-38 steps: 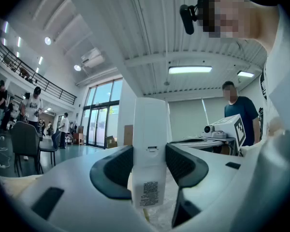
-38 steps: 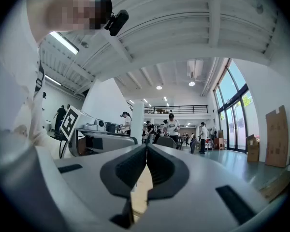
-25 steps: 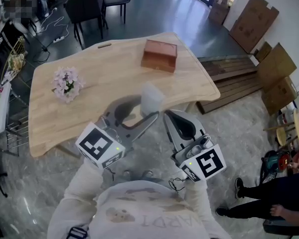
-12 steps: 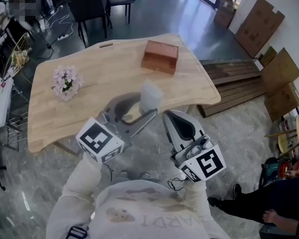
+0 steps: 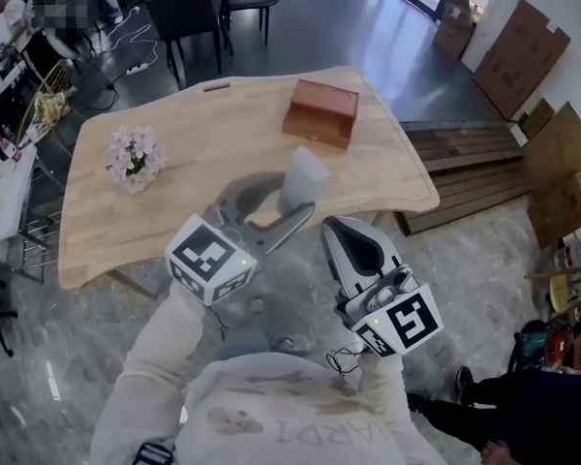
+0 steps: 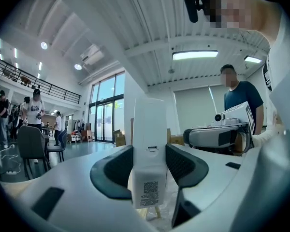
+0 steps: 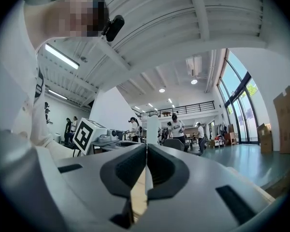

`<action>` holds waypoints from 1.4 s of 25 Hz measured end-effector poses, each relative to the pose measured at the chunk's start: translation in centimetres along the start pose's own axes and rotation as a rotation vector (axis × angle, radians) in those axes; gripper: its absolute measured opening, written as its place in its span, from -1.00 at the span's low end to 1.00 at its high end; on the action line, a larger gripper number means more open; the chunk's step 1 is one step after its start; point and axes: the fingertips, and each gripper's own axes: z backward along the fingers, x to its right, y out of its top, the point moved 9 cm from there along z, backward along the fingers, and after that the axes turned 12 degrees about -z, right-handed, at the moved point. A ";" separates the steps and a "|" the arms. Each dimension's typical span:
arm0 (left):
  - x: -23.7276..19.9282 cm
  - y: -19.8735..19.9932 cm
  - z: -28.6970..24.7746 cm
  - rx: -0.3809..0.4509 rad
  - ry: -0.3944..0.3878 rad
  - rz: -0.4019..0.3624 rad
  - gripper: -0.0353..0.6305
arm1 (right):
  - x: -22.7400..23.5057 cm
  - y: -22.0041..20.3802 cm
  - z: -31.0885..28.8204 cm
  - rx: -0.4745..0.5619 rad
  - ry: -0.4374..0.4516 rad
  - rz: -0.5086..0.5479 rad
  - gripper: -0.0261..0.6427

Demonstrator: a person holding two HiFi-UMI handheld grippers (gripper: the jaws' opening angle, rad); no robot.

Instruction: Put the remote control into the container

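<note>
Left gripper point(image 6: 149, 167): fingers point(image 6: 183, 164) clamped on the narrow sides of the remote control point(image 6: 148, 144), toward its near end. White back face with label toward the camera; much of its length stands out beyond the fingers.

Right gripper point(image 7: 146, 170): fingers pressed together, nothing between them.

Judgement: rigid, light plastic shell with smooth sides, so it may pivot or slip under an end hold. A grip nearer mid-length would steady it.

Head view: remote at frame centre, over the tabletop point(image 5: 174, 211). Container point(image 5: 320, 112), a brown wooden box, upper centre, lid apparently closed. Flowers point(image 5: 134, 156) at left.
</note>
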 end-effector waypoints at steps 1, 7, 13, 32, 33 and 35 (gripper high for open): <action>-0.3 -0.3 -0.4 -0.005 -0.002 0.001 -0.24 | 0.3 -0.1 -0.2 0.000 -0.001 -0.003 -0.87; -3.0 -2.0 -3.0 -0.013 -0.031 0.007 -0.24 | 2.5 -0.2 -2.2 -0.009 -0.024 0.002 -0.87; -7.1 -4.2 -6.7 -0.021 -0.070 0.022 -0.24 | 5.5 0.1 -4.8 -0.019 -0.067 0.015 -0.87; -19.9 -11.9 -15.4 -0.065 -0.207 0.035 -0.24 | 13.9 -0.7 -15.3 -0.017 -0.203 0.011 -0.87; -20.3 -12.1 -15.8 -0.071 -0.212 0.030 -0.24 | 14.1 -0.8 -15.5 -0.018 -0.210 0.010 -0.87; -20.8 -12.8 -16.8 -0.094 -0.223 0.018 -0.24 | 14.6 -0.9 -15.7 -0.021 -0.221 0.002 -0.87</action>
